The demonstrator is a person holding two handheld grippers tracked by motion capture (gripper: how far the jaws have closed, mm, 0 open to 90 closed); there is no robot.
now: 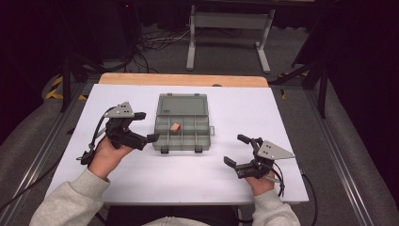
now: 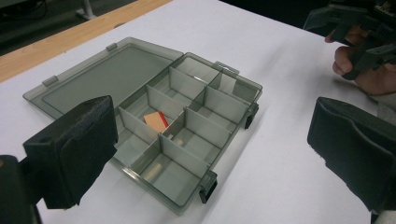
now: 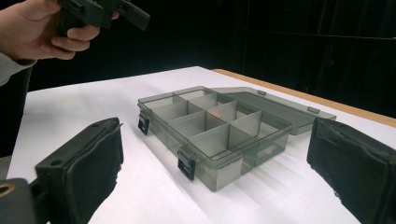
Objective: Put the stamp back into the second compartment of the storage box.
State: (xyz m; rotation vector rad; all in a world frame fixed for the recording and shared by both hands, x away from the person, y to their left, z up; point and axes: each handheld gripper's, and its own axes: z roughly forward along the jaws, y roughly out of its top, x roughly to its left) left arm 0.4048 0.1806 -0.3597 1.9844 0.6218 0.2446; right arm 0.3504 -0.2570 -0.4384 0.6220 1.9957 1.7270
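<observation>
Clearly we are at a pause just after a placement, judging by how things lie. At the left of the high view, our left gripper (image 1: 147,126) hangs just off the left side of the organizer box (image 1: 181,123), jaws spread wide with nothing between them; in the left gripper view those two black pads frame the box from a little way off, touching nothing.

Moving to the middle, the box sits on the white table (image 1: 235,113) with its lid (image 1: 182,104) folded flat open behind it. A small tan block with a red edge (image 1: 175,127) lies tilted inside a compartment near the middle of the tray; in the left gripper view it (image 2: 156,121) leans against a divider. So the block looks to be in, and we judge that part done. The other compartments look mostly bare, though something pale may lie in two of the nearer ones; we cannot tell what.

Further right, our right gripper (image 1: 236,150) hovers over the table, well apart from the box, jaws likewise wide and empty.

What seems left: closing the lid and snapping the front latches (image 3: 187,164).
</observation>
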